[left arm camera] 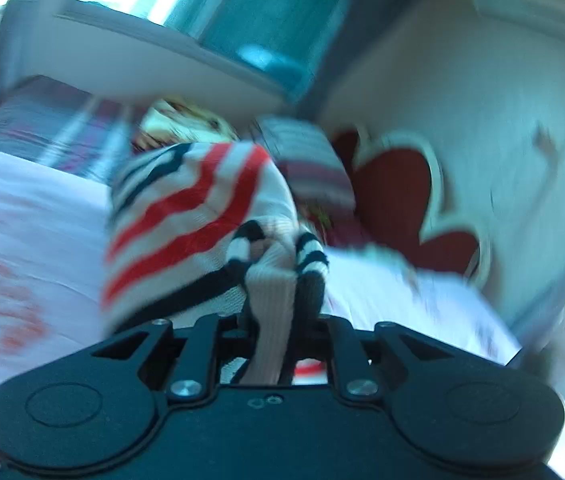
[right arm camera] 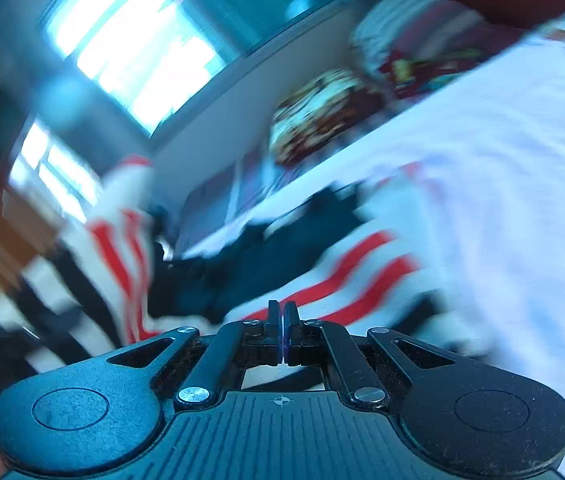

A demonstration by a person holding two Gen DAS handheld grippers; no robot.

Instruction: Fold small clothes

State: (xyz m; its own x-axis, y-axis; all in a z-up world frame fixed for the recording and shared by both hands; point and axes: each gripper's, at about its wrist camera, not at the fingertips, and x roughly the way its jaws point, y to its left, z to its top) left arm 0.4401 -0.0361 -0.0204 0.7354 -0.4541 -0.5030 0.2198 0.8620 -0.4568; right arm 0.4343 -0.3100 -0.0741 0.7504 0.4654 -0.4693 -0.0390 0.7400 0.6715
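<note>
A small striped garment, white with red and black stripes, hangs from my left gripper, which is shut on its ribbed white edge and holds it above the bed. In the right wrist view the same garment trails from the bed sheet up to the left. My right gripper has its jaws pressed together just in front of the cloth; no fabric shows between them. Both views are motion-blurred.
The bed has a white sheet with red print. Colourful pillows and a striped cushion lie at its head. A red heart-shaped headboard stands against the wall. A window is behind.
</note>
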